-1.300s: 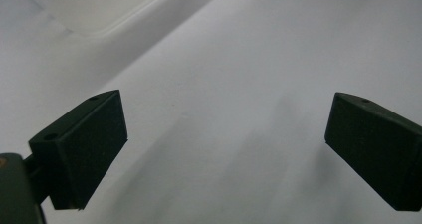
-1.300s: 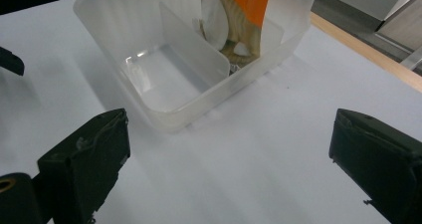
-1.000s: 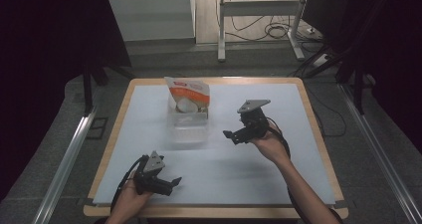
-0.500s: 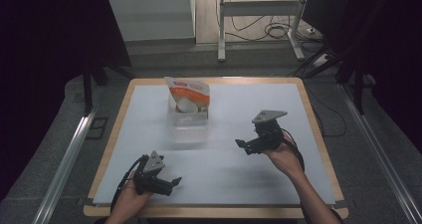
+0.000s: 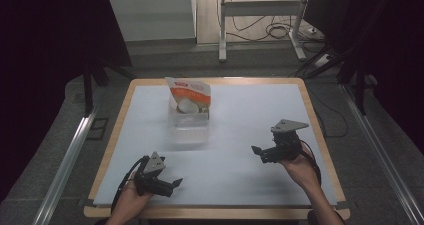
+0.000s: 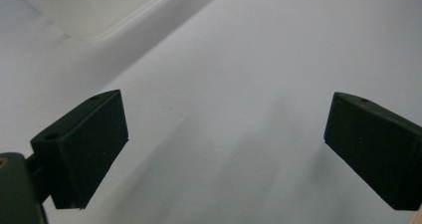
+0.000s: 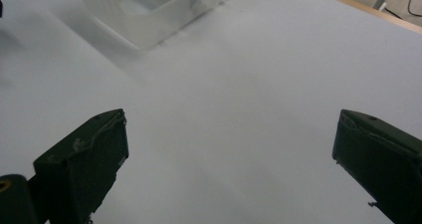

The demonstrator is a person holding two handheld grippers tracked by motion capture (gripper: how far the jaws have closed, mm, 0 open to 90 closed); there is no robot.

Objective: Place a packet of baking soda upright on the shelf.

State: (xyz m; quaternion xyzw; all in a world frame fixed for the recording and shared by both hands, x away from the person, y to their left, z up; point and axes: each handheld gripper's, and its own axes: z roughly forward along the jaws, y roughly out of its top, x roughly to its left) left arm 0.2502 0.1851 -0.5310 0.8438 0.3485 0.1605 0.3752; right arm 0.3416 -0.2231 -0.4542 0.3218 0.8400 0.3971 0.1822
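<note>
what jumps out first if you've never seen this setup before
The orange and white bag standing at the far middle of the white table draws the eye first, with a clear plastic container just in front of it. Nearer the person, the left hand-held gripper sits at the near left and the right hand-held gripper at the right, both with jaws open and nothing between them.

Left gripper (image 5: 176, 183) and right gripper (image 5: 256, 150), jaws apart.
</note>
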